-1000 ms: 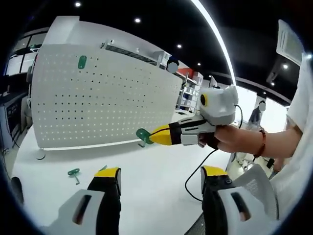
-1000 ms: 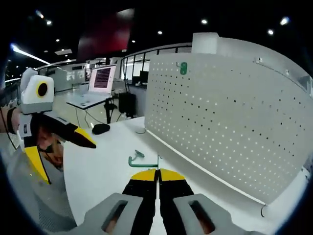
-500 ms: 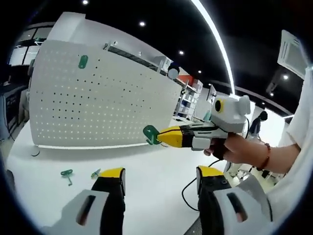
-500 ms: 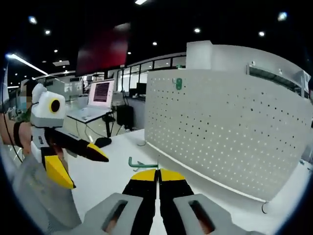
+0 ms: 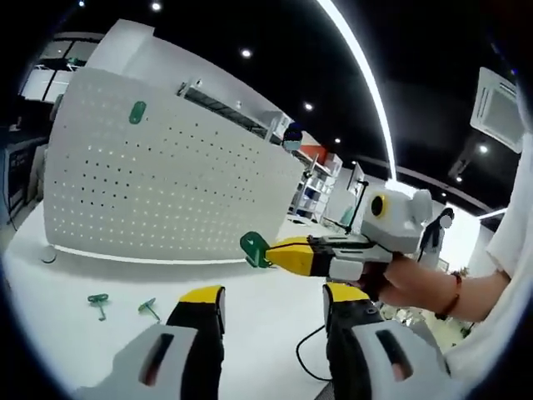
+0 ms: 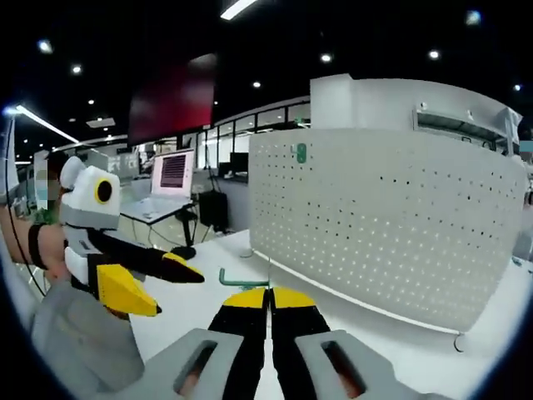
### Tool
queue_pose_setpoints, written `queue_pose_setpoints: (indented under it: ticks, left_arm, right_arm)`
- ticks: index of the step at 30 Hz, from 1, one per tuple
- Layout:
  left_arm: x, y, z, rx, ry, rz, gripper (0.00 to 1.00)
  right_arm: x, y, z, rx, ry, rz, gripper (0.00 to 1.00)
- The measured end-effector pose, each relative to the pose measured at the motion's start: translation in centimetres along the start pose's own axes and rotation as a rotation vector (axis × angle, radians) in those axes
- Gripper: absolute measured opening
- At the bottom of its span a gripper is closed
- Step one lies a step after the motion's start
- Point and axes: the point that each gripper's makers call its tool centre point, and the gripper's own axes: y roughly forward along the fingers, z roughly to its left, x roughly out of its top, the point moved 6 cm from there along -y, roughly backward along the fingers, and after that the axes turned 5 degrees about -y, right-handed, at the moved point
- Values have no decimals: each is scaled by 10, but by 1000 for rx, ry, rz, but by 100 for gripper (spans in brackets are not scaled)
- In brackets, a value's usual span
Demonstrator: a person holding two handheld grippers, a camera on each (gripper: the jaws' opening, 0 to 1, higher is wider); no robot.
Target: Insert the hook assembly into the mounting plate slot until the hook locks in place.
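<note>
A white perforated mounting plate [image 5: 166, 183] stands upright on the table, with one green hook [image 5: 137, 112] seated near its top. In the left gripper view my right gripper [image 5: 271, 250] comes in from the right, shut on a green hook assembly [image 5: 254, 248] held in the air short of the plate. My left gripper [image 5: 275, 304] is open and holds nothing. In the right gripper view my right gripper [image 6: 269, 296] is shut on the green hook assembly [image 6: 237, 279], facing the plate [image 6: 383, 217] and its seated hook [image 6: 301, 152]. The left gripper [image 6: 175, 292] hovers open at the left.
Two loose green hooks [image 5: 98, 300] [image 5: 150, 308] lie on the white table [image 5: 258, 333] in front of the plate. An open laptop [image 6: 173, 171] sits on a desk behind. A cable [image 5: 312, 346] trails from the right gripper.
Both views have tilted and shifted with the hands. The right gripper still holds the hook assembly. In the right gripper view the left gripper has come closer to the middle.
</note>
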Motion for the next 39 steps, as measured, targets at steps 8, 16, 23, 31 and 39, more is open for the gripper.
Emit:
queue_pose_setpoints:
  ticks: [8,16,23,31,39]
  left_arm:
    - [3,0,-3,-41,-134,-63,45]
    - [8,-1,1,-18,-179,-116,37]
    - [8,-4,7,-9,-251,-151,24]
    - [9,-5,8,-24,-314,-172,16]
    - [9,-6,12,-32,-411,-207,11]
  right_arm:
    - [1,1,11,26,5,-10,0]
    - [9,5,21,61,-4,-34,0]
    - [14,7,25,67,-9,-49,0]
    - [18,7,31,84,-15,-78,0]
    - [21,8,36,103,-31,-90,0]
